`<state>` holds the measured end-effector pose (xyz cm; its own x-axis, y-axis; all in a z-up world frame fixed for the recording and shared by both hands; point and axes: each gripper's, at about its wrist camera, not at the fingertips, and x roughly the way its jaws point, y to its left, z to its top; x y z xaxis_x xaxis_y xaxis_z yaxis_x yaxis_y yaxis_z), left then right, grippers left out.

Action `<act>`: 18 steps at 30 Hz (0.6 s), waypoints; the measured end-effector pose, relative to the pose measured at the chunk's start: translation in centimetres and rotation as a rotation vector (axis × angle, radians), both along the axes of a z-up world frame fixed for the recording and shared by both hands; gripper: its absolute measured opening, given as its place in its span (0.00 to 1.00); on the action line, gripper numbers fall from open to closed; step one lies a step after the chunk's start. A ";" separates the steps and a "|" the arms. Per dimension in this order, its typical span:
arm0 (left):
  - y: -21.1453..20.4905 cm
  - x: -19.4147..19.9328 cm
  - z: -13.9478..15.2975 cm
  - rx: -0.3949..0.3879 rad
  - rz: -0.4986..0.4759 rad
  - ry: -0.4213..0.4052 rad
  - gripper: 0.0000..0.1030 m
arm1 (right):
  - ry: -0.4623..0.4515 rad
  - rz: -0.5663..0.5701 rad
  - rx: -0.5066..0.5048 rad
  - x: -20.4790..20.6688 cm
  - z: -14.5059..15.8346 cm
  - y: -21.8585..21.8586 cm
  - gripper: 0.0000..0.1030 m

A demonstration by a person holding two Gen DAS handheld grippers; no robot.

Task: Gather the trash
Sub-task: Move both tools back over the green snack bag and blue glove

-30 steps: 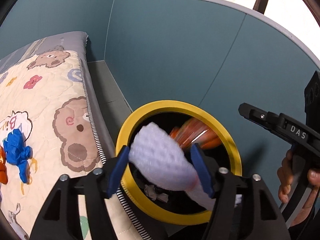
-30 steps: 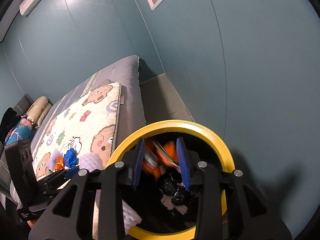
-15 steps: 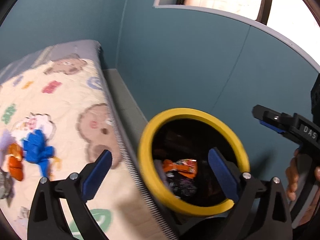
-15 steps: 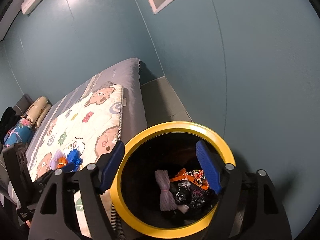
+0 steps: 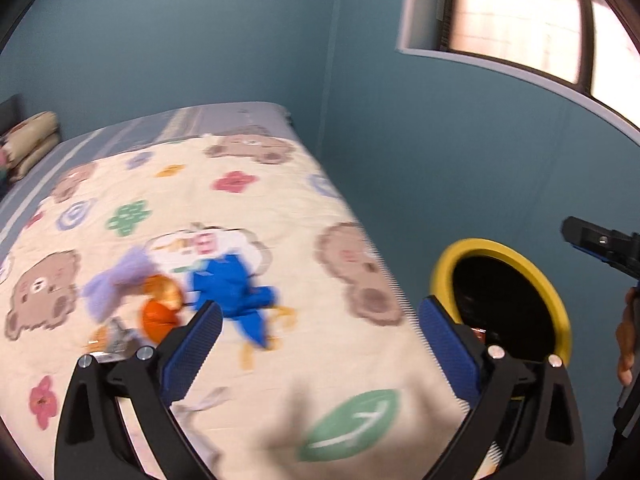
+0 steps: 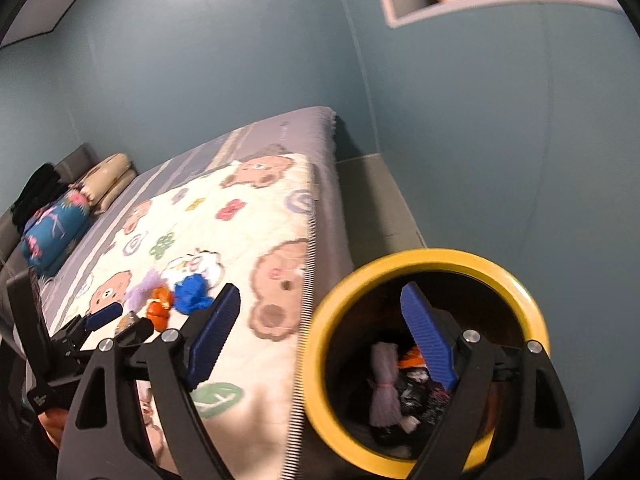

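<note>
Blue (image 5: pixel 236 300), orange (image 5: pixel 160 312) and purple (image 5: pixel 116 284) scraps, blurred, perhaps wrappers, lie clustered on the quilt; yellow-rimmed bin (image 6: pixel 424 260) holds more trash.

Count: 1 bin (image 6: pixel 520 304), yellow rim. 3 clear scraps on bed (image 6: pixel 280 208): 1 blue (image 5: pixel 236 296), 1 orange (image 5: pixel 160 314), 1 purple (image 5: pixel 116 284). 2 grippers: left (image 5: pixel 320 344), right (image 6: pixel 324 336).
</note>
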<state>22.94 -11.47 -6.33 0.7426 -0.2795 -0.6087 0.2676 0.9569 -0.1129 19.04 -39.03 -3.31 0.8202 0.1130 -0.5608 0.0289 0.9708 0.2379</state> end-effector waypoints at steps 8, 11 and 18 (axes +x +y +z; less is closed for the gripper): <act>8.3 0.5 -0.5 0.007 0.160 0.004 0.92 | -0.022 0.114 -0.013 2.2 0.8 6.5 0.77; 11.0 0.6 -1.1 0.014 0.210 0.019 0.92 | -0.025 0.152 -0.009 3.3 0.8 8.5 0.78; 15.5 1.3 -2.8 0.030 0.286 0.049 0.92 | -0.012 0.227 -0.028 6.0 0.0 13.3 0.78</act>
<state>24.26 4.01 -9.17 0.7584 -0.0444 -0.6503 -0.0183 0.9958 -0.0893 25.01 -25.70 -3.27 0.7819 0.2801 -0.5570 -0.1939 0.9584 0.2096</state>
